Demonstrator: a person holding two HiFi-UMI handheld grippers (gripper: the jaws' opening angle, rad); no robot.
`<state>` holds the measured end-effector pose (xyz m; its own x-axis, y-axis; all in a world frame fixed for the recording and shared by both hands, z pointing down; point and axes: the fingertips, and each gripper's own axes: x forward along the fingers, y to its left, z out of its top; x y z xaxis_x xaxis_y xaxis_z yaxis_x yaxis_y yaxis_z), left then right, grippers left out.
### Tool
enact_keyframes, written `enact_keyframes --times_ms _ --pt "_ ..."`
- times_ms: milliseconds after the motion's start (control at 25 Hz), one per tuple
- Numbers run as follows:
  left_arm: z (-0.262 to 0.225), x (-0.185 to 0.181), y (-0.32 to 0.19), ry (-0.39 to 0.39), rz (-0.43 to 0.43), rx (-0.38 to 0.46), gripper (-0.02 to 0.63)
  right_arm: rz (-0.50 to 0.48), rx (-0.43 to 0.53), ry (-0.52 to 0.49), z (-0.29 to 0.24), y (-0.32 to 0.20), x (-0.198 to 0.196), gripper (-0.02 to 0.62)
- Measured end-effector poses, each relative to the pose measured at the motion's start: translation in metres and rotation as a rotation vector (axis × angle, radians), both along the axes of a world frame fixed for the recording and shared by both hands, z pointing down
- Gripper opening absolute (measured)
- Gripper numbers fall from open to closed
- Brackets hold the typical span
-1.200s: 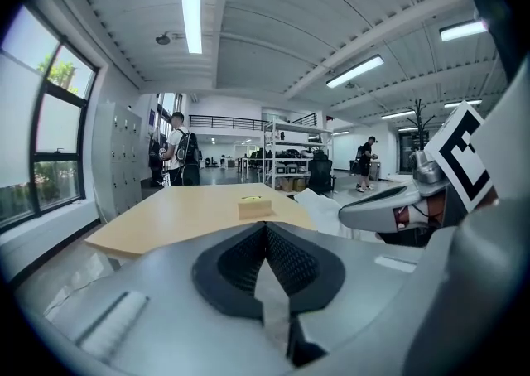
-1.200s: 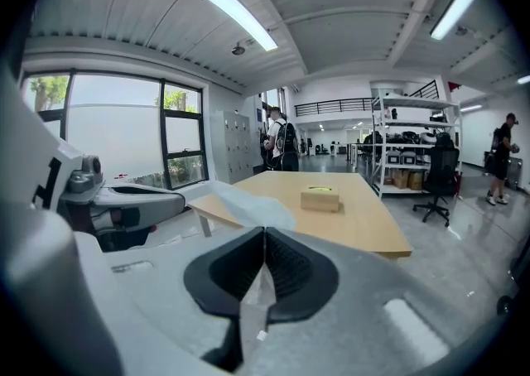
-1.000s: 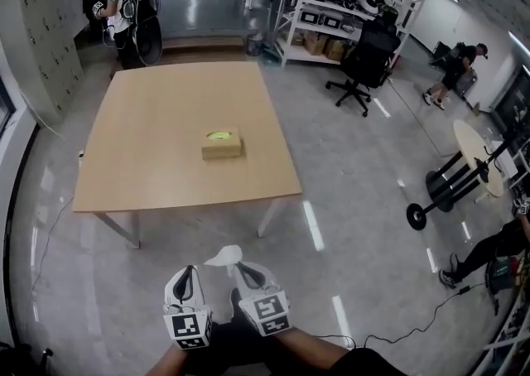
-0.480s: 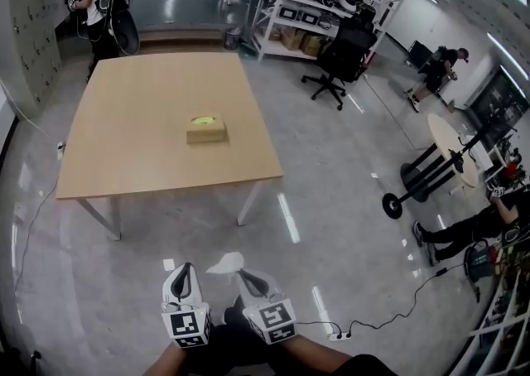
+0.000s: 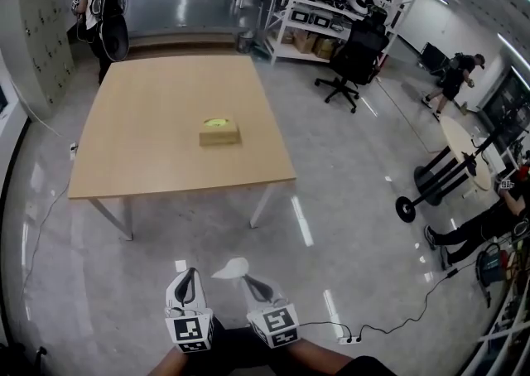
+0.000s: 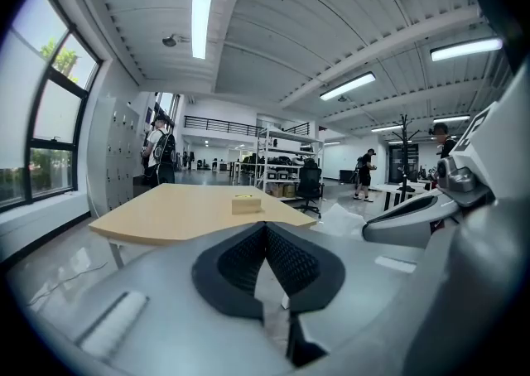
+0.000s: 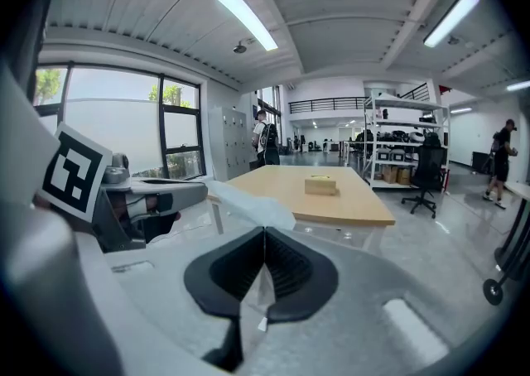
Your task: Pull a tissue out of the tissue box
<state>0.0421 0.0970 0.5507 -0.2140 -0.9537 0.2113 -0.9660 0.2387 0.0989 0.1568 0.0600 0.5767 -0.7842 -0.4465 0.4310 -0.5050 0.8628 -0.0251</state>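
The tan tissue box with a green-rimmed opening sits near the middle of the wooden table, far ahead of me. Both grippers are held low over the floor, well short of the table. My right gripper is shut on a white tissue that sticks up and left from its tips. In the right gripper view the tissue fans out above the closed jaws, with the box beyond. My left gripper is beside it, jaws closed on nothing. The left gripper view shows the box ahead.
Shiny grey floor lies between me and the table. A power cable and strip trail on the floor at the right. A black office chair and shelving stand behind the table. A person with a backpack is at the far left.
The head view has swung a little, so the table sits slightly differently in the picture. Both grippers keep the same pose side by side, and the tissue stays in the right one.
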Motion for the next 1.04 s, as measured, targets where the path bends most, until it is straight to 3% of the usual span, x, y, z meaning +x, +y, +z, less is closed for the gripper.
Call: enact_keyframes --times_ms 520,800,1040 --pt "-0.007 -0.015 0.007 -0.009 -0.021 0.004 0.018 0.047 0.013 -0.019 -0.011 -0.009 -0.008 -0.005" --pt "0.004 -0.007 0.001 -0.022 -0.007 0.017 0.018 0.043 0.029 -0.002 -0.015 -0.015 0.002 -0.005" --pt "0.008 -0.023 0.012 -0.003 -0.033 0.021 0.018 0.006 0.059 0.002 -0.017 -0.003 -0.018 -0.005"
